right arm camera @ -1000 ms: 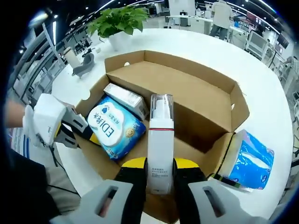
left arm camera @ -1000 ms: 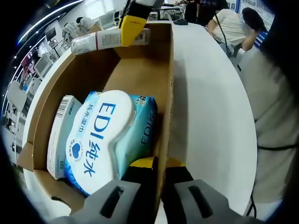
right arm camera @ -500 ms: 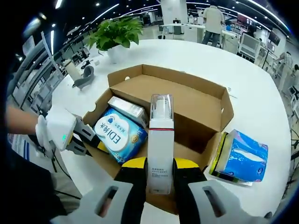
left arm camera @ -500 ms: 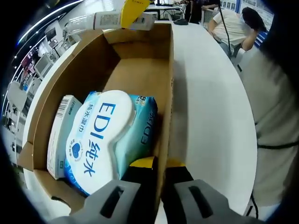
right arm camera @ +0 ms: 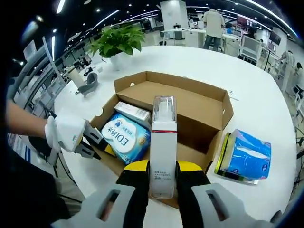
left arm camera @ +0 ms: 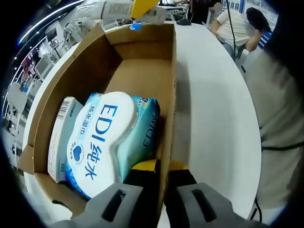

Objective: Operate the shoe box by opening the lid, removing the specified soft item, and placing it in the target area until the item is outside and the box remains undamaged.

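White round table in an open-plan office, potted plant at the far edge. Left gripper: fingers nearly closed, pinching the side wall of the shoe box. Inside sit a slim white carton and the EDI wipes pack. Right gripper: fingers clamped on an upright white pump bottle, held above the box's near edge. Blue tissue pack lies on the table just right of the box. Advice: keep the bottle vertical, clear the wall before moving sideways, keep the left clamp light to avoid creasing cardboard.
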`<state>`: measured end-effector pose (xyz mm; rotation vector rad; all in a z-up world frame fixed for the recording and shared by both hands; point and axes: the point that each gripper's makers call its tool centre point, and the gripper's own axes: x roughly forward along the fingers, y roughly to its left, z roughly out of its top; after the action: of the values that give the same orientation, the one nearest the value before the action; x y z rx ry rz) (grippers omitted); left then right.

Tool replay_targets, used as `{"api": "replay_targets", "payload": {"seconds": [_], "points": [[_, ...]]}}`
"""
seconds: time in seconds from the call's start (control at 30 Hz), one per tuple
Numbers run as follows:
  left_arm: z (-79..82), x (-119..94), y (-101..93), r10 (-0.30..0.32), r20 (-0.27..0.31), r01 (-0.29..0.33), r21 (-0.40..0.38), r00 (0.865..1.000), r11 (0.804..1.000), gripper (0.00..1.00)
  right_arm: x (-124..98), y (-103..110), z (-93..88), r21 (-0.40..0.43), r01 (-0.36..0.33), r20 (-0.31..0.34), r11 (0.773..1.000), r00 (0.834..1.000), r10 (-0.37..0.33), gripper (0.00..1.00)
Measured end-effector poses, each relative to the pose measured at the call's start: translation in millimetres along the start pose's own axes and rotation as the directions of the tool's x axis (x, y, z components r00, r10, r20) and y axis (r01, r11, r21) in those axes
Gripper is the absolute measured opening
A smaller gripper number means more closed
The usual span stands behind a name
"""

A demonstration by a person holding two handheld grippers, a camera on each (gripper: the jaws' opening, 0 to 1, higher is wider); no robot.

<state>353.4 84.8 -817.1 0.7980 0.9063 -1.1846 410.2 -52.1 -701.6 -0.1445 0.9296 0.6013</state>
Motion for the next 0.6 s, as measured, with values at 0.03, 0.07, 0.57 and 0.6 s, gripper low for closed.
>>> {"api": "replay_targets", "payload": {"seconds": [0.03, 0.07, 0.57, 0.6], "points": [[0.1, 0, 0.0, 0.0, 0.0, 0.0, 0.0, 1.0, 1.0, 0.02, -1, 2, 1.1, -0.001, -0.005, 0.009, 1.0, 1.0, 0.005, 0.17], [0.1, 0, 0.0, 0.0, -0.001, 0.0, -0.001, 1.0, 1.0, 0.02, -1, 2, 1.3, 0.001, -0.005, 0.011, 1.0, 1.0, 0.005, 0.17], [-0.1, 0, 0.3, 0.001, 0.001, -0.001, 0.005, 1.0, 1.0, 0.02, -25, 24, 25.1, -0.028, -0.046, 0.214, 0.999, 0.976, 0.051, 0.17], [-0.1, 1, 0.4, 0.002, 0.001, -0.002, 0.005, 1.0, 1.0, 0.02, -26, 24, 25.8, -0.025, -0.047, 0.221, 0.999, 0.974, 0.051, 0.17]]}}
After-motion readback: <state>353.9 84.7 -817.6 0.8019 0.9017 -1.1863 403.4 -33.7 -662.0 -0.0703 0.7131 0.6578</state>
